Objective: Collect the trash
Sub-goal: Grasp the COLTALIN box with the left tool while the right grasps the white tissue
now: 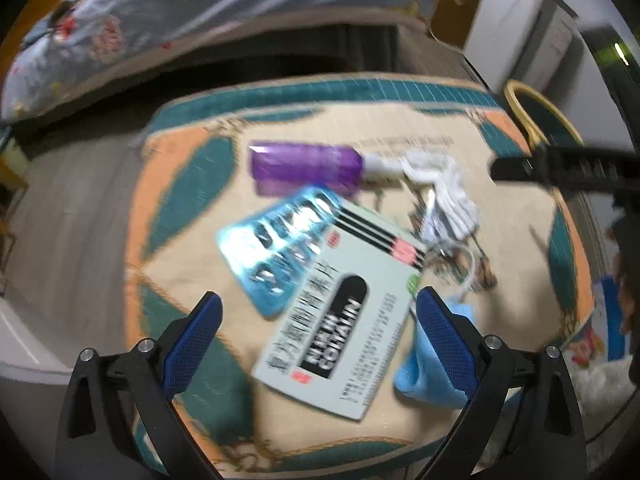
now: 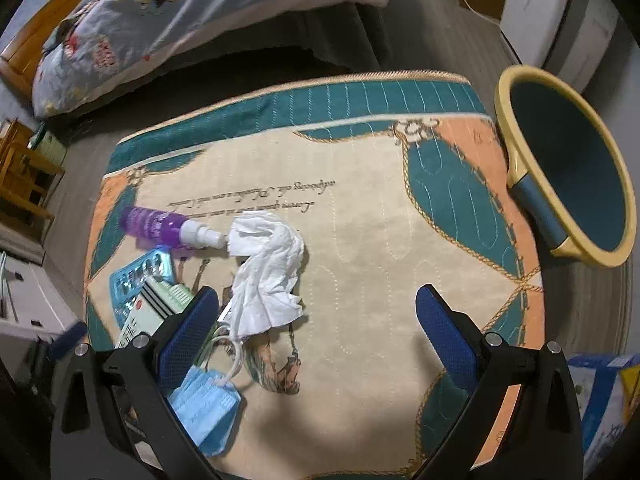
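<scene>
Left tongs (image 1: 318,312) hang low over the quilted cloth-covered tabletop (image 1: 500,216), blue pads spread wide, nothing between them, tilted down at the clutter. Right under them lies the pale flat medicine box with black lettering (image 1: 340,320), which serves as our landmark. Just beside the box on the near right sits the folded light-blue face mask (image 1: 424,380), partly hidden behind the right-hand pad. Tucked against the box's far left corner is the blue-and-silver blister pack (image 1: 276,248), slightly overlapped by the box. Beyond the box lies the clear purple spray bottle with a white nozzle (image 1: 308,168) on its side, nozzle pointing right. Off the nozzle's tip, beyond and right of the box, is the crumpled white tissue (image 1: 440,188). This view is motion-blurred.

Over to the right tongs (image 2: 318,312): also parted wide and empty, hovering above a bare patch of the cloth to the right of the box (image 2: 148,308), angled downward. The mask (image 2: 204,408) shows at the left-hand pad, its white ear loop curling outward. The tissue (image 2: 268,276) sits just inside that pad, touching the bottle's (image 2: 160,226) nozzle. The blister pack (image 2: 140,276) peeks out on the far side of the box.

Far right of the box, off the tabletop's (image 2: 380,240) edge, stands the round dark-blue bin with a yellow rim (image 2: 520,168), open mouth tilted this way. Farthest back, a patterned grey-blue quilt (image 2: 200,12) lies across the bed.
</scene>
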